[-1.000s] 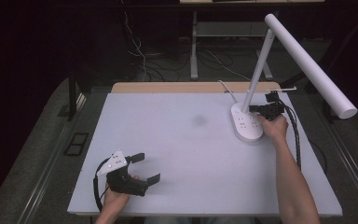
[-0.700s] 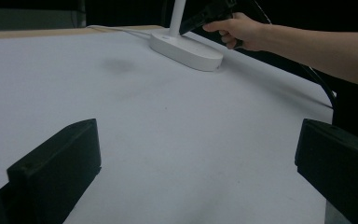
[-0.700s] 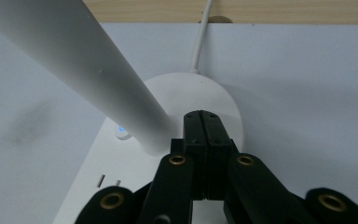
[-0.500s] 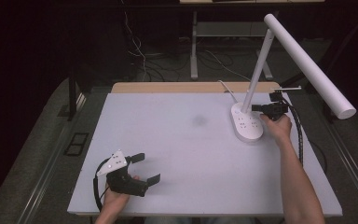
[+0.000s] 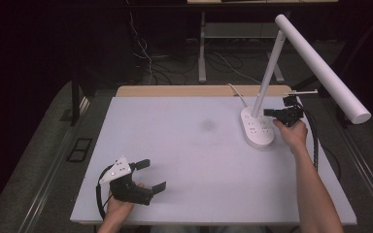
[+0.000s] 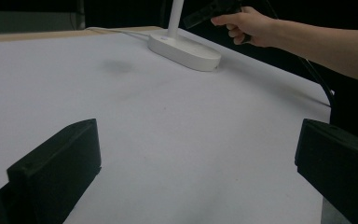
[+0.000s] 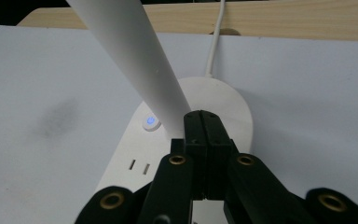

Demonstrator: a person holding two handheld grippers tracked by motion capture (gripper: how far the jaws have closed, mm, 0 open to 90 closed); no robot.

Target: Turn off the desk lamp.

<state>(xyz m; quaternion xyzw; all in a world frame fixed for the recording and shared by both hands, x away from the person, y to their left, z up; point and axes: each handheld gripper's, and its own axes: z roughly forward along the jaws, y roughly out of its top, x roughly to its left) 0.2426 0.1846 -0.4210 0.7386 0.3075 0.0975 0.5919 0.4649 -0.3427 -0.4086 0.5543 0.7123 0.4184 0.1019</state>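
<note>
A white desk lamp stands at the table's far right, with an oval base, a slanted stem and a long tube head. In the right gripper view the base shows two socket slots and a small blue-lit button. My right gripper is shut with nothing in it. Its tips sit right at the foot of the stem, just above the base. My left gripper rests open at the near left, jaws wide apart over bare table.
The white table top lies wide between the two grippers, with a faint grey smudge mid-table. The lamp's white cable runs back over a wooden strip. The lamp head overhangs the right edge.
My right gripper has shifted slightly beside the lamp stem, staying shut. The left gripper has not moved.
</note>
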